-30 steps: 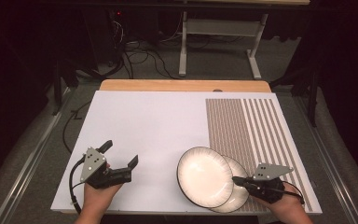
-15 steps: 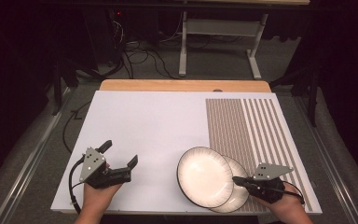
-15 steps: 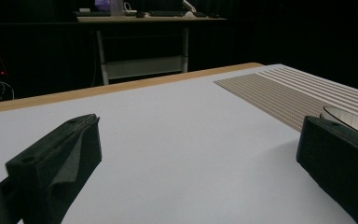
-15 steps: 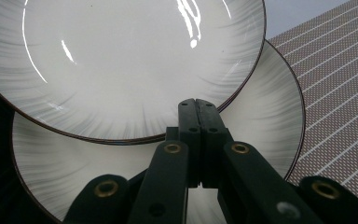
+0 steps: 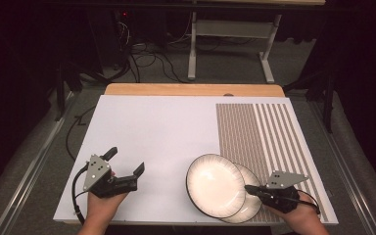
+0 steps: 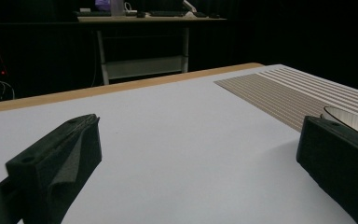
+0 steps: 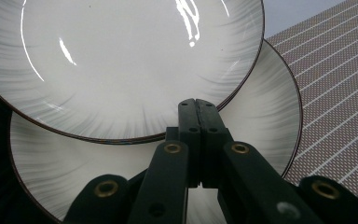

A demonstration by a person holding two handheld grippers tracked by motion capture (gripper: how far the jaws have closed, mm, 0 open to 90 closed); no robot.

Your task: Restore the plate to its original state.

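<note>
Right gripper (image 5: 251,189) jaws fully closed, nothing gripped, tips over lower plate (image 5: 252,205), just right of upper plate (image 5: 215,185). Left gripper (image 5: 126,166) wide open, empty, well apart.

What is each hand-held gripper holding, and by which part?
Neither holds anything: the right hand-held gripper is shut above the lower plate; the left is open.
</note>
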